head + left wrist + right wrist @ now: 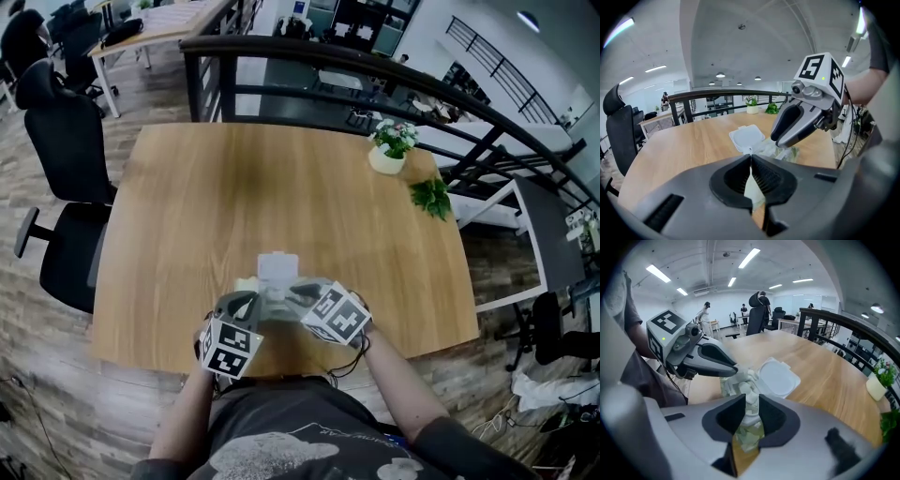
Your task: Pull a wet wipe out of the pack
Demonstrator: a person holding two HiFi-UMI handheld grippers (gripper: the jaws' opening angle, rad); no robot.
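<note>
Pack (pixel 278 284) of wet wipes, seen from the head view, lies near the front edge of a wooden table (pixel 281 187), right in front of the person. Its white lid (pixel 277 265) is flipped open toward the far side. The left claw (pixel 253 300) and the right claw (pixel 291 292) meet over it from either side, each with its marker cube toward the person. A small flower pot (pixel 387 155) and a green sprig (pixel 431 197) sit well apart at the far right corner. Black office chairs (pixel 70 141) stand to the left, and a dark railing (pixel 375 66) runs behind the table.

From the left gripper view, the left claw (pixel 751 159) is closed all the way, its ridged pads meeting at the tips. A thin pale strip of the pack's wrapper is pinched between them lower down. Beyond it the lid (pixel 747 138) stands open, and the right claw (pixel 777 139) reaches down to the pack (pixel 787 152) from the right.

From the right gripper view, the right claw (pixel 751 401) is closed to a narrow gap, and its pads press on a crumpled white wipe (pixel 747 383) that rises from the pack's opening. The greenish pack (pixel 749 439) shows below the pads, with the open lid (pixel 777 377) just beyond. The left claw (pixel 727 370) comes in from the left, its tip touching the pack beside the wipe.
</note>
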